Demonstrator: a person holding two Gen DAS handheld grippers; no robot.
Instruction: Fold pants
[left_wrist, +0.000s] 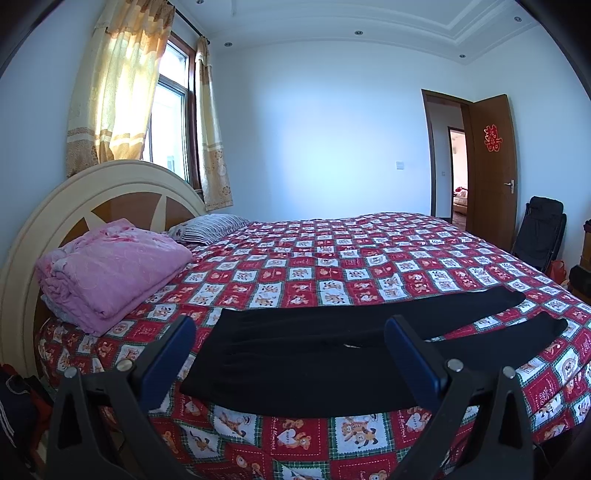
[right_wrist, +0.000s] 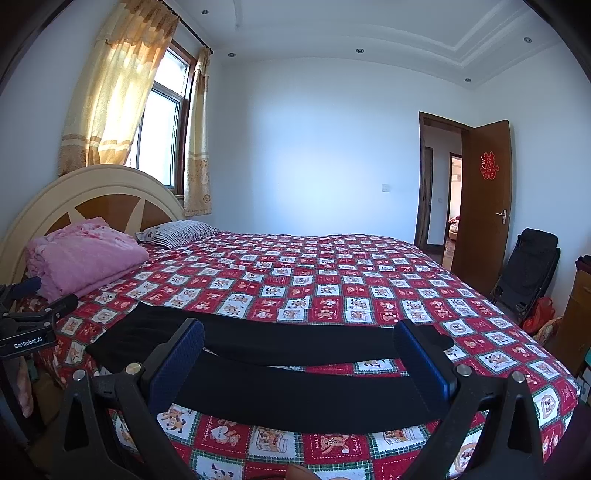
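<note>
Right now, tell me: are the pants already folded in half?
No, the black pants lie spread flat on the bedspread, both legs stretched out side by side.

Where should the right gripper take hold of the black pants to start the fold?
Probably at the cuff of the near leg. The black pants lie flat and spread along the bed's near edge, waistband toward the headboard, legs slightly apart. Bring the open right gripper in low from the near edge, so one of its fingers can slide under the thin hem.

"GenRobot.AI" on the left gripper (right_wrist: 27, 295); red double-happiness sign (left_wrist: 493, 138) on the door (left_wrist: 495, 184).
</note>
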